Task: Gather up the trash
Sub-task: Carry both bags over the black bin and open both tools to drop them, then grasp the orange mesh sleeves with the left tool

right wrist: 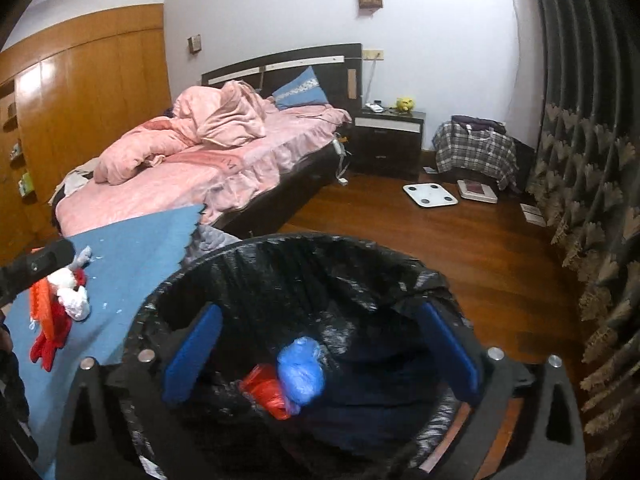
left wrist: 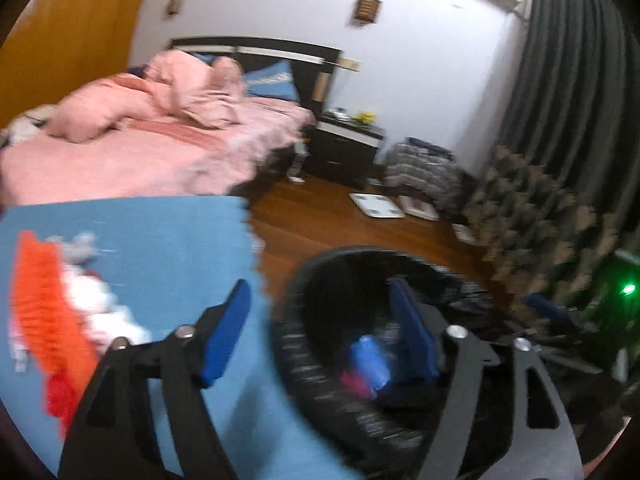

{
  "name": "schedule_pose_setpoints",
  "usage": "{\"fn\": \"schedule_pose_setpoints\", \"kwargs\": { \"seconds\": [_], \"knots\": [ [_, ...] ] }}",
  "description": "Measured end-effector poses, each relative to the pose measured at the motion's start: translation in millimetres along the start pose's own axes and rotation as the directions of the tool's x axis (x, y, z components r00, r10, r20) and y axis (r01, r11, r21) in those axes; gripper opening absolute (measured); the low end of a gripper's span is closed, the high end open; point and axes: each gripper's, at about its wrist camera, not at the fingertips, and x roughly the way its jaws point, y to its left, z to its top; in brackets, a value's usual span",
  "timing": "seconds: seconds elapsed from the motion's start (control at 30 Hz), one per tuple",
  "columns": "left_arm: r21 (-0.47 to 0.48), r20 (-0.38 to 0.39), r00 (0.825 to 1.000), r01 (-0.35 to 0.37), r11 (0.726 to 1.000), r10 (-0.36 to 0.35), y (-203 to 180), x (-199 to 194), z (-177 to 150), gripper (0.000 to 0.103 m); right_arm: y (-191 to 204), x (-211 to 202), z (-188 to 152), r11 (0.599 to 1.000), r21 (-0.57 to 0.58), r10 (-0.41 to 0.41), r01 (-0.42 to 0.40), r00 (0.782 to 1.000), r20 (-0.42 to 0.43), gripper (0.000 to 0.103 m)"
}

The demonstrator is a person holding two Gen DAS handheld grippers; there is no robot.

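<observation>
— Looking down the right wrist view, what stood under the right gripper [right wrist: 320,360]?

— A bin lined with a black bag [right wrist: 304,276], its mouth open. The gripper's blue pads [right wrist: 194,354] stood wide apart over that mouth, with nothing pinched between them. Down in the bag lay a crumpled blue bag [right wrist: 300,372] and, just beside it and touching, a red scrap [right wrist: 264,394].

— And the left gripper [left wrist: 320,344]?

— Its jaws were also spread, and empty. One blue pad sat over the blue cloth [left wrist: 160,240], the other over the bin's rim [left wrist: 316,268]. That view was blurred, but the blue bag [left wrist: 370,360] showed inside the liner there too.

— Was any trash outside the bin?

— Yes. On the blue cloth [right wrist: 132,252], beside the bin, lay a small heap: white crumpled tissue [right wrist: 74,300], an orange piece [right wrist: 42,300] and a red piece [right wrist: 50,344], all touching or overlapping. The left wrist view showed the same heap [left wrist: 80,300] near its left edge.

— What lay behind?

— A bed with pink bedding [right wrist: 192,152], a dark nightstand [right wrist: 390,140], a white scale [right wrist: 430,195] on the wooden floor, and dark curtains [right wrist: 580,80] to the right.
</observation>
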Motion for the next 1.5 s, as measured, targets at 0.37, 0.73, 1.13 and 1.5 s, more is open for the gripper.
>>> {"fn": "schedule_pose_setpoints", "kwargs": {
  "seconds": [0.37,0.73,1.13,1.5],
  "knots": [
    [-0.012,0.027,0.92,-0.391,0.92,0.391,99.5,-55.9,-12.8,0.078,93.9,15.6,2.3,0.984,-0.074,0.159,-0.161,0.987,-0.022,0.097],
    [-0.053,-0.048,0.883,-0.469,0.881,0.467,165.8,-43.1,-22.3,0.047,176.8,26.8,-1.1,0.947,-0.195,0.253,-0.257,0.966,-0.047,0.097],
    [-0.072,-0.023,0.9,-0.436,0.897,0.435,178.4,-63.9,-33.2,0.007,222.6,33.4,-10.8,0.914,-0.247,0.31,-0.322,0.947,-0.088,0.097],
    [-0.08,-0.115,0.916,-0.394,0.916,0.384,197.4,-98.3,-68.1,0.012,251.5,39.6,-13.4,0.894,-0.251,0.355,-0.371,0.929,-0.107,0.097]
  ]
}}
